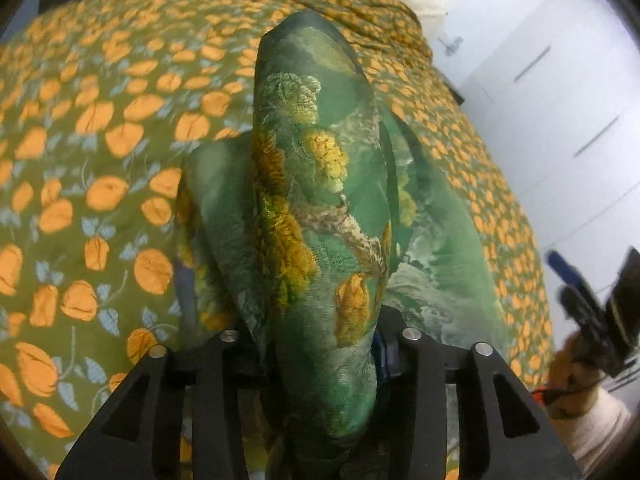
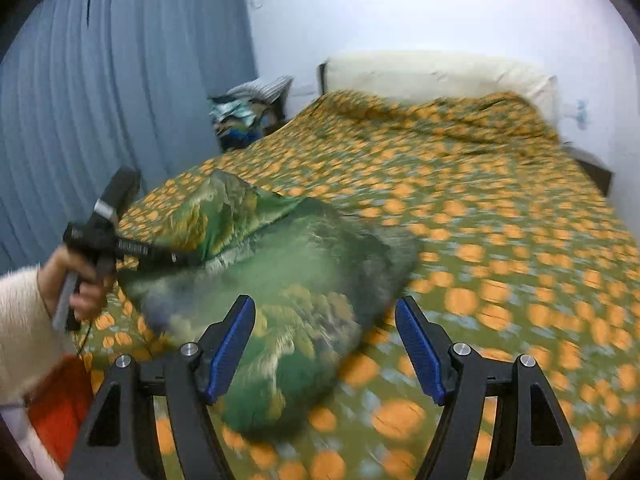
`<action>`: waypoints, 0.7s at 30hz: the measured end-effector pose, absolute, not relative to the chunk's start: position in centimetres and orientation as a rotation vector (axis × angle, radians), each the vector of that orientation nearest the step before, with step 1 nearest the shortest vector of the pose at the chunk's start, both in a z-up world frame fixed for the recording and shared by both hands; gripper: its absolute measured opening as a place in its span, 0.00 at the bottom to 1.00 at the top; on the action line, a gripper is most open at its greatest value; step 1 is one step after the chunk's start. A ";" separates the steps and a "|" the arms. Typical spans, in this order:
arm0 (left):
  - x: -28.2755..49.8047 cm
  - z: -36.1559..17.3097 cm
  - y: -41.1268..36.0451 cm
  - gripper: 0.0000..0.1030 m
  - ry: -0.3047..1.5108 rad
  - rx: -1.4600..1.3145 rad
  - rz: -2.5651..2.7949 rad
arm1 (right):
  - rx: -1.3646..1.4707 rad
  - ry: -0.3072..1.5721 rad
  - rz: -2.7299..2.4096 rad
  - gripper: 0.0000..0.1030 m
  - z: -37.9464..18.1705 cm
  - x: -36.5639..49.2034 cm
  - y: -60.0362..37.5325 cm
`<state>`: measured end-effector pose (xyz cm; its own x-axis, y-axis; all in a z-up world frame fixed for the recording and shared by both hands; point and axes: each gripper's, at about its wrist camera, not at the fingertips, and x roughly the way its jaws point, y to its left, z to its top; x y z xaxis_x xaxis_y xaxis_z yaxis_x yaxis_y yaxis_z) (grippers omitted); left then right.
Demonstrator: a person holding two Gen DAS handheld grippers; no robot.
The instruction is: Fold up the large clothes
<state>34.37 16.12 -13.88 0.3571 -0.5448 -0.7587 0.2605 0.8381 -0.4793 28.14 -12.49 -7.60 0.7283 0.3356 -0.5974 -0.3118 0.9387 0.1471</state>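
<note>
A bed (image 1: 100, 128) with an olive spread printed in orange flowers fills the left wrist view. The green patterned garment (image 1: 320, 208) runs from 12 o'clock down to 6 o'clock, bunched between the left tongs (image 1: 320, 364), which clench it. The right tongs (image 1: 592, 308) show blurred at 4 o'clock.

In the right wrist view, blue curtains (image 2: 100, 100) hang at 10 o'clock. The right tongs (image 2: 324, 352) are released, their blue pads apart, with the garment (image 2: 280, 272) lying on the bed between 6 and 9 o'clock.

No text, label, brand, number or sign can be read in either view. The black body of the left gripper (image 2: 120, 246), left of the right jaws, carries small pale marks, too blurred to make out.
</note>
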 end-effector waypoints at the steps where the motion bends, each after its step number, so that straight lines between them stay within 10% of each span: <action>1: 34.6 -14.6 16.6 0.44 1.086 -0.325 -0.539 | 0.015 0.669 0.383 0.70 -8.6 29.7 -10.7; 10: 38.3 -20.1 19.0 0.48 1.110 -0.432 -0.511 | -0.146 0.866 0.423 0.78 -20.0 35.9 -1.5; 21: 32.6 -12.9 21.7 0.79 1.014 -0.352 -0.527 | -0.096 0.815 0.373 0.77 -11.6 30.4 -4.8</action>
<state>32.57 21.73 -12.94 0.4214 -0.5685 -0.7065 0.2519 0.8218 -0.5110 30.40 -4.77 -11.56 0.6247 0.2880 -0.7259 -0.3613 0.9306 0.0583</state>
